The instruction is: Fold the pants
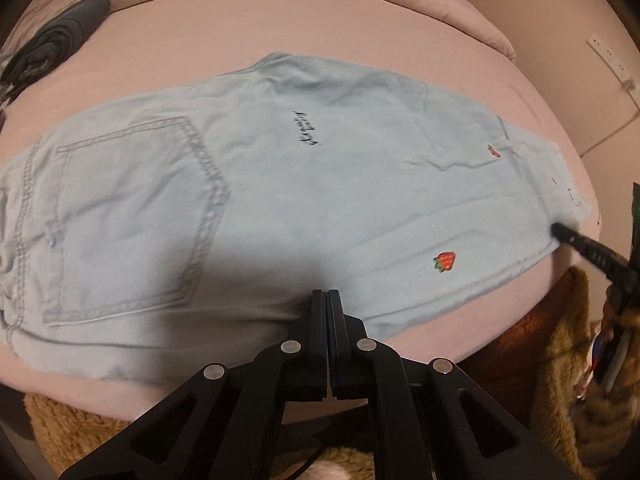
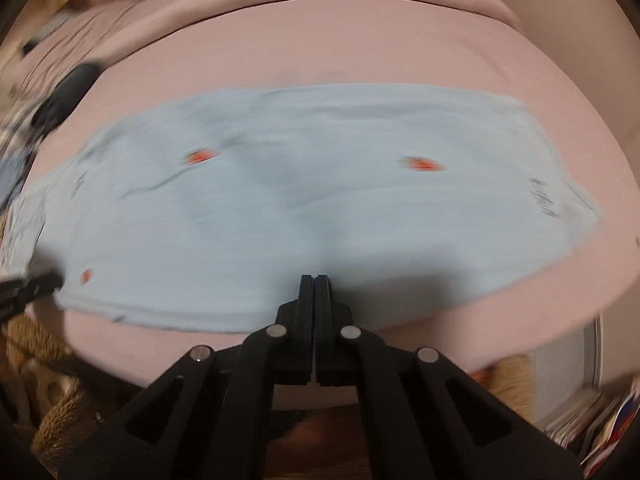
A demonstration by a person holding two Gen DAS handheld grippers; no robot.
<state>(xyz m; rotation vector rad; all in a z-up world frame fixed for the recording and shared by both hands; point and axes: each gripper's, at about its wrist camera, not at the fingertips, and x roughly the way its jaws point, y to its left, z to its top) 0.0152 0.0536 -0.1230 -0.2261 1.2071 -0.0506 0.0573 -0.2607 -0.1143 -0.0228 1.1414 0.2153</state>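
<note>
Both grippers closed over pants point(image 1: 280, 184) near dark garment point(image 1: 52, 40)

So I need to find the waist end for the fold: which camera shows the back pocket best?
The left wrist view: the back pocket on the pants shows sharply there, stitching and all. The right wrist view is blurred and covers only the strawberry-printed leg part; no pocket is visible in it.

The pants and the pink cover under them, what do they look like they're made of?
The pants look like light-blue denim, matte, with raised double stitching around the back pocket and small embroidered strawberries. The pink cover looks like soft, smooth, matte fabric, possibly cotton; the exact fibre can't be told.
</note>
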